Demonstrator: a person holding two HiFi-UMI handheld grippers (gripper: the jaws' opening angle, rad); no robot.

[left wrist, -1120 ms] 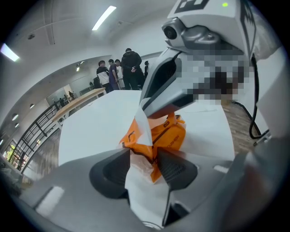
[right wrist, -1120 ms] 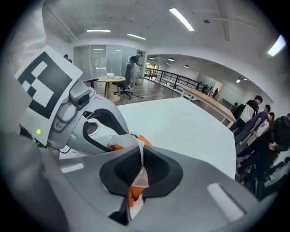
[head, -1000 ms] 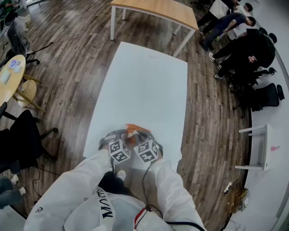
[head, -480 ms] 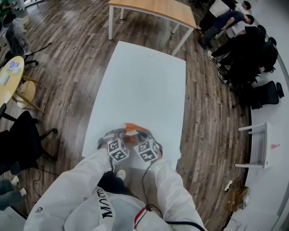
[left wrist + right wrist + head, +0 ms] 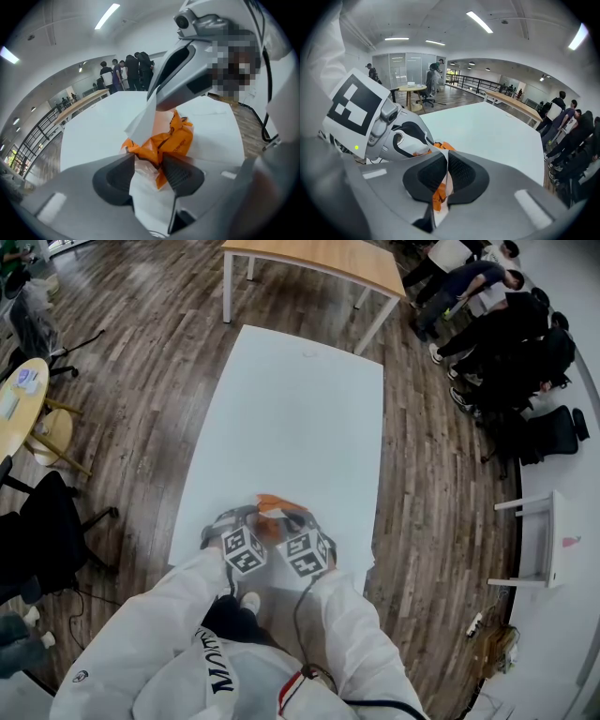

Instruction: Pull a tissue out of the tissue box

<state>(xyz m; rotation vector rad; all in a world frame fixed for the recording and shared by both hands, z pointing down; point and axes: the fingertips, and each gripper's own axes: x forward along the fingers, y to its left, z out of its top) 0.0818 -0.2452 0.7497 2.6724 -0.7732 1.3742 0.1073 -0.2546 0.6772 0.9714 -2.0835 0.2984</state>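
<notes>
Tissue [image 5: 142,123] stretches from the pack [image 5: 177,139], pinched in my left gripper [image 5: 148,169], up to my right gripper [image 5: 444,176] just above, clamped on it; the pull should go upward.

A: Finish of the tissue pack [image 5: 177,138] and tissue [image 5: 143,119]?
B: Pack: glossy, crinkled orange plastic film. Sheet: thin matt white paper.
A: The left gripper [image 5: 147,158], table [image 5: 291,409], floor [image 5: 141,381]?
B: Gripper: matt grey plastic, with black, finely textured pads [image 5: 115,178]. Table: smooth matt white. Floor: grained wood planks.

Orange tissue pack [image 5: 271,506]: mostly hidden behind left gripper [image 5: 147,157] and right gripper [image 5: 446,157] in head view. Top end of tissue [image 5: 142,121]: buried between right gripper jaws.
</notes>
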